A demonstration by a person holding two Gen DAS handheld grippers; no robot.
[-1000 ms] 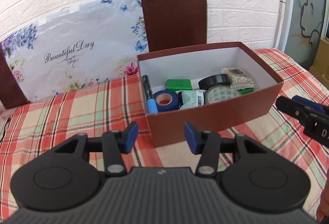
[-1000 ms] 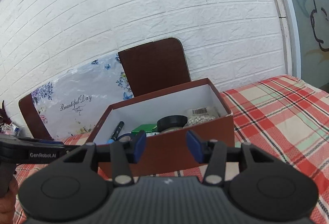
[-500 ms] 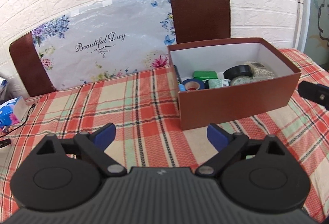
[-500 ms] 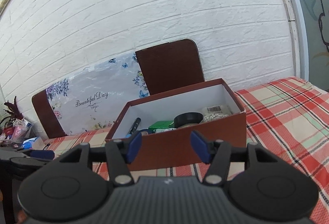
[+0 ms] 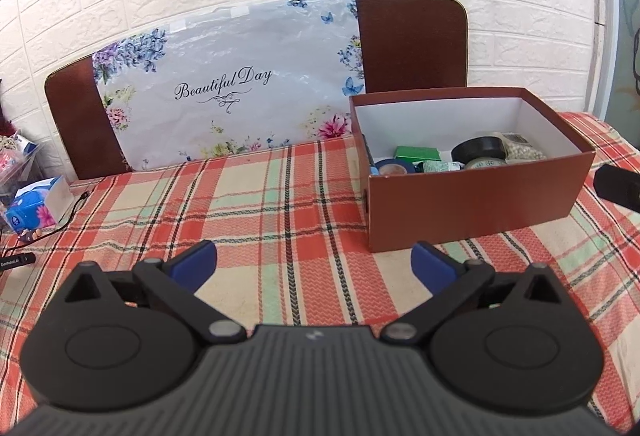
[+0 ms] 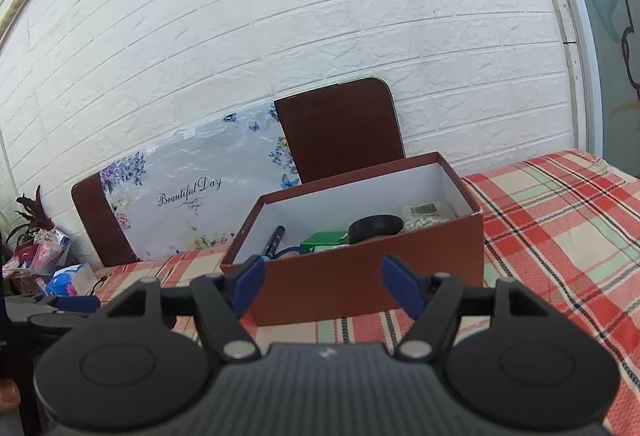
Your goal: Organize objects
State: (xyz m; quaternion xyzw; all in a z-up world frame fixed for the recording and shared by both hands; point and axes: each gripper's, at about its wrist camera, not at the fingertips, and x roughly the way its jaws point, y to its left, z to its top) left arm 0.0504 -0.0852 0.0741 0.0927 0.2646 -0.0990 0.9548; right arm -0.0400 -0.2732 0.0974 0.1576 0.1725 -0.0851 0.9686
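We hold two black grippers w/ blue finger pads above a red, cream and green plaid tablecloth (image 5: pixel 280 196). Left gripper (image 5: pixel 314 262): fingers spread wide, released, nothing betw. them. Right gripper (image 6: pixel 322 282): fingers also apart, released, holding nothing. The open brown cardboard box w/ white inside (image 5: pixel 476 200) sits ahead and to the right of the left fingers; in the right view it's directly beyond both pads. Inside: blue tape roll (image 5: pixel 394 167), green packet (image 5: pixel 416 153), black tape roll (image 5: pixel 478 149), bag of pale beads (image 5: pixel 520 148), black marker (image 6: pixel 276 240). Behind, a floral "Beautiful Day" sheet (image 5: pixel 228 88) leans on brown chair backs by a white brick wall.
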